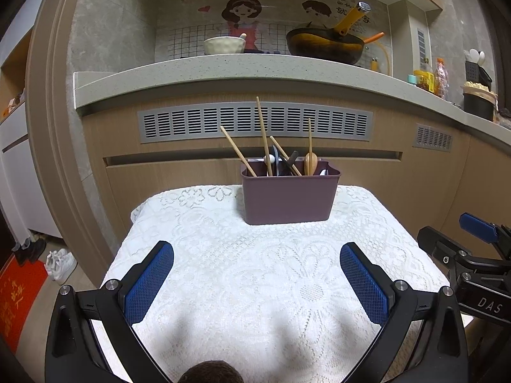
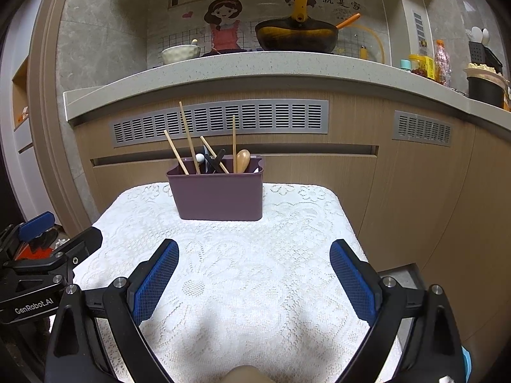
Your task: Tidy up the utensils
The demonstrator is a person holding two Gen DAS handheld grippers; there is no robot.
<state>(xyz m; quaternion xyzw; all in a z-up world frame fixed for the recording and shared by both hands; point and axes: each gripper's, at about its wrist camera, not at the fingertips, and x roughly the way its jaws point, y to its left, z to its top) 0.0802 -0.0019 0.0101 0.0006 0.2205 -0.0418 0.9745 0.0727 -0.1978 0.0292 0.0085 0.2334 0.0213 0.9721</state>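
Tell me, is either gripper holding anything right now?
Nothing. The left gripper and right gripper are both open above the cloth.

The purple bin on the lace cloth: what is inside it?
Sticking out of the purple bin: wooden chopsticks, a wooden spoon, black-handled utensils and a white round-tipped piece. The opaque walls hide their lower parts and anything lying at the bottom.

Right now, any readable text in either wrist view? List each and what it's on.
"DAS": on the right gripper body, left wrist view.
"GenRobot.AI": on the left gripper body, right wrist view.
"就是家": wall sticker; the characters above it are partly readable at best.
Red doormat characters: blurred.
Bottle labels: too small.
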